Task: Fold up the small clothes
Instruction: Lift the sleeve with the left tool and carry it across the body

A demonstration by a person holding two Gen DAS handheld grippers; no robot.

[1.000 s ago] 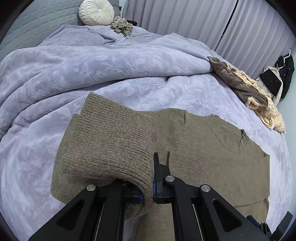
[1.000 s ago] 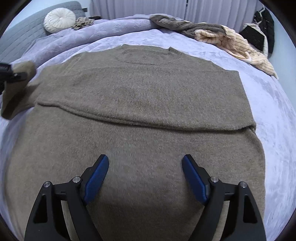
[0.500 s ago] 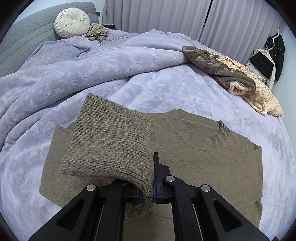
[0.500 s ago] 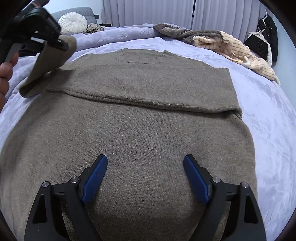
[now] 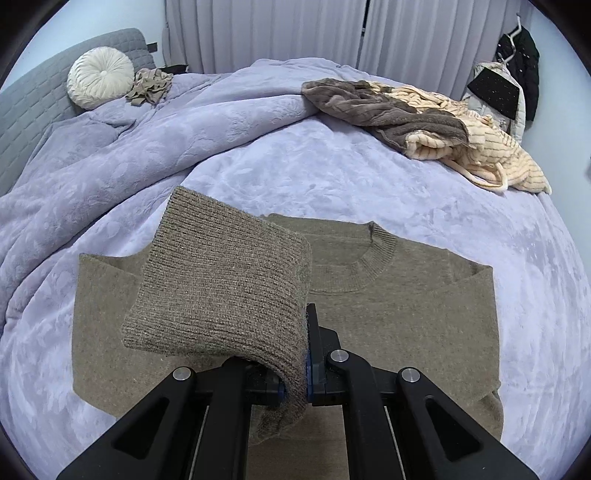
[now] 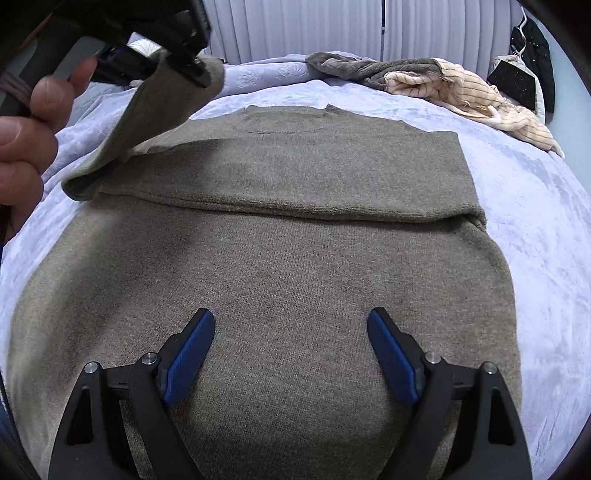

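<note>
Left gripper [image 5: 295,384] clamped on ribbed sleeve cuff [image 5: 221,291], now swung farther over olive sweater [image 6: 295,258], neckline [image 5: 369,251] newly at frame centre. Right gripper [image 6: 291,354] wide open, empty, hovering above hem. Sleeve fold likely midway.

A wide bed [image 5: 369,177] fills the room, spread with a lavender plush blanket [image 5: 110,155] that bunches into folds on the left. A grey quilted headboard [image 5: 33,96] stands at the far left, with a round cream cushion [image 5: 100,82] leaning on it and a crumpled tan cloth [image 5: 150,86] just beside. Pale pleated curtains [image 5: 277,33] cover the back wall. A heap of brown and cream striped clothes [image 5: 424,118] lies near the far right edge. Dark garments [image 5: 526,70] hang at the right wall. The light is soft and even.
</note>
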